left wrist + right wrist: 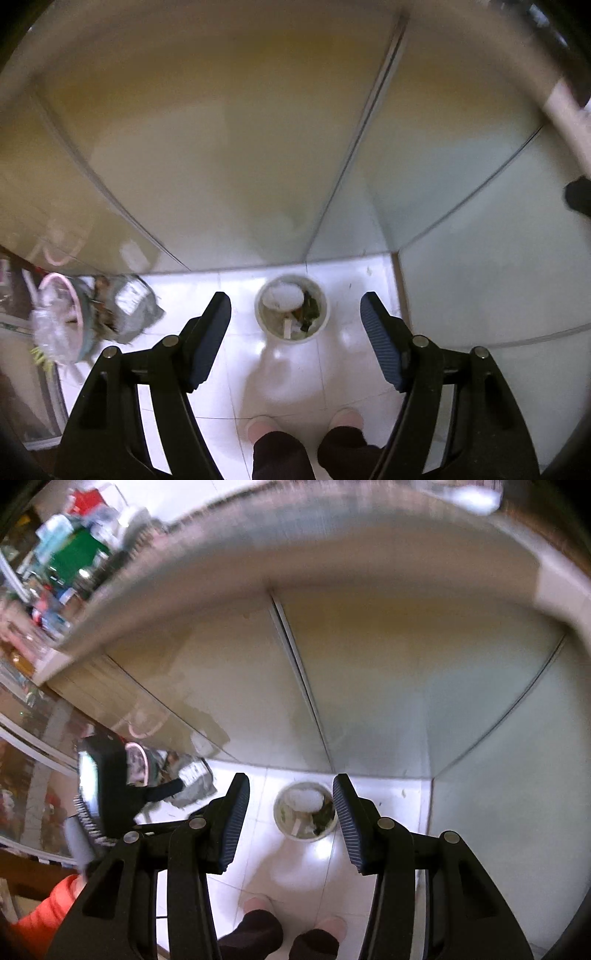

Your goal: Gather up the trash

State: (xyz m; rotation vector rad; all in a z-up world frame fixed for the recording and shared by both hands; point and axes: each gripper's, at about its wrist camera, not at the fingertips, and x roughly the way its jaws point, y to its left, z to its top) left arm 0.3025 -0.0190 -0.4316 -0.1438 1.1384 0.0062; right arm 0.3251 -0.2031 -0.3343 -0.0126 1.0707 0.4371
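Observation:
A round white trash bin (291,338) stands on the white tiled floor against the cabinet base, far below both grippers. Inside it lie a crumpled white wad (282,295) and some dark scraps. My left gripper (295,295) hangs high over the bin, pointing steeply down, its jaws wide apart with nothing between them. In the right wrist view the same bin (306,837) shows between the fingers of my right gripper (291,777), which is also open and empty. The left gripper's body (107,786) appears at the left of that view, held by a hand in an orange sleeve (48,915).
A heap of rubbish lies on the floor to the left: a pink basket (59,284), a clear plastic bottle (51,328) and a grey bag (129,306). Pale cabinet doors (229,147) rise behind the bin. The person's pink slippers (262,424) stand in front of it. A cluttered counter (74,554) is up left.

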